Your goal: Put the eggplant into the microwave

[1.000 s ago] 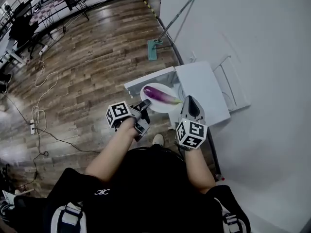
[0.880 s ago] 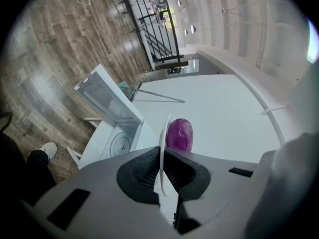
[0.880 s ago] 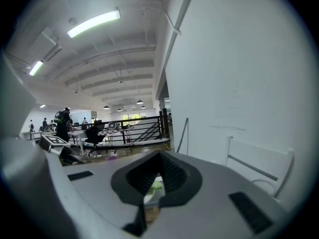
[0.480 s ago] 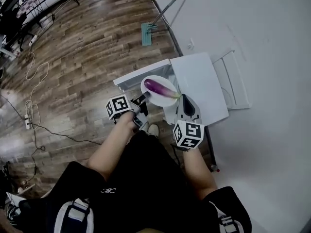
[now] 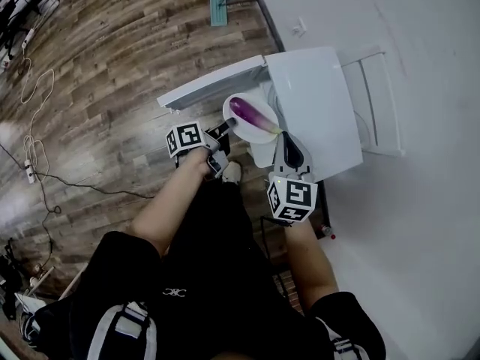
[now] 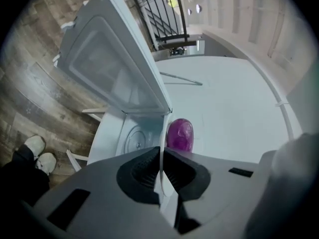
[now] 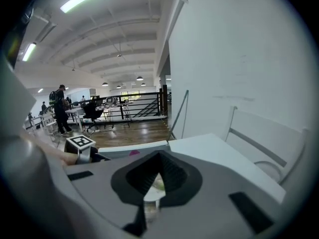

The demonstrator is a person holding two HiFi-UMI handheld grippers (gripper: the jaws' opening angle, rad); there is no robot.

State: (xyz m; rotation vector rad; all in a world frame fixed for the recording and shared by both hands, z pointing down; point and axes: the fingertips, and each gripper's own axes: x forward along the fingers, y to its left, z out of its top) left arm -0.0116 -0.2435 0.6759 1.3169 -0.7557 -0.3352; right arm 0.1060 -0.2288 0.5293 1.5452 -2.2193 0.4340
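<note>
The left gripper (image 5: 227, 127) and right gripper (image 5: 283, 135) each clamp the plate (image 5: 259, 135) rim from opposite sides, evidently to carry it level. The eggplant (image 5: 250, 112) lies on it, before the open microwave (image 5: 315, 100), not yet inside.

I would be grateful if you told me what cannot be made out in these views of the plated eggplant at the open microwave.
- Microwave cavity: in the head view it is hidden under its own top and the plate; the left tool view shows only a strip of it.
- Eggplant: in the left tool view it is mostly behind the body of the left tool.
- Distant people: in the right tool view they are too small to make out.
</note>
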